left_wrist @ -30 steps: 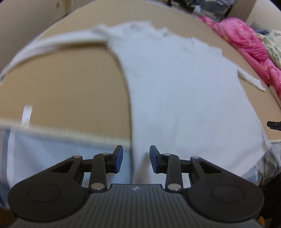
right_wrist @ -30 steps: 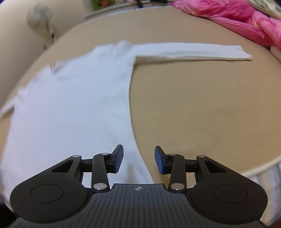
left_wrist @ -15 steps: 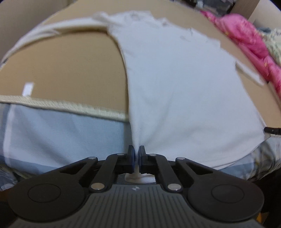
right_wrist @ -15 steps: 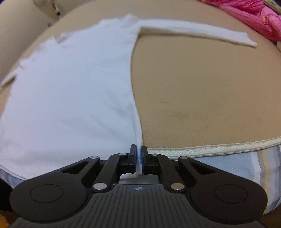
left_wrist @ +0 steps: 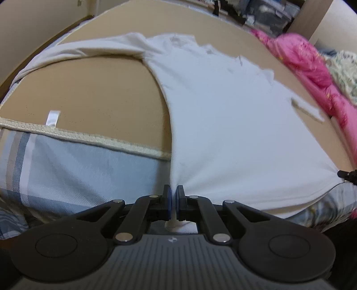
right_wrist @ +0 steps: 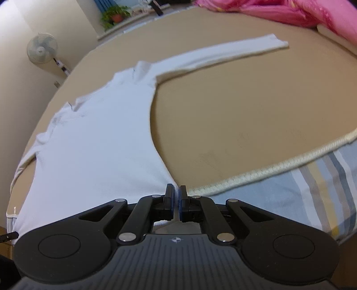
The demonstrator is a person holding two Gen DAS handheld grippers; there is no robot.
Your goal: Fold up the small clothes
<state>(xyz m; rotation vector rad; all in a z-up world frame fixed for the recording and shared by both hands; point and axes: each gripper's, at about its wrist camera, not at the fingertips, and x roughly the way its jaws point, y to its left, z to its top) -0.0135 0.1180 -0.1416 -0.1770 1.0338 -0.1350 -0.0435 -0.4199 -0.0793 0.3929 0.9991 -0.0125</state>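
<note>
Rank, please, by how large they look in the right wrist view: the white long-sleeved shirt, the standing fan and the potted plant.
1. white long-sleeved shirt, by far the largest.
2. standing fan.
3. potted plant.
The fan and plant look nearly alike and both stand far from the camera, so their order is unsure.

A bedroom in a home. Shown by a bed with a tan mattress pad (right_wrist: 256, 116) edged in cream piping, over a blue striped sheet (right_wrist: 301, 191); a heaped pink quilt (left_wrist: 312, 67) at the far side; a wall fan (right_wrist: 42, 48); a potted plant (right_wrist: 116, 15) on a sill; cluttered shelves (left_wrist: 267, 11) behind; cream walls (right_wrist: 17, 89).
</note>
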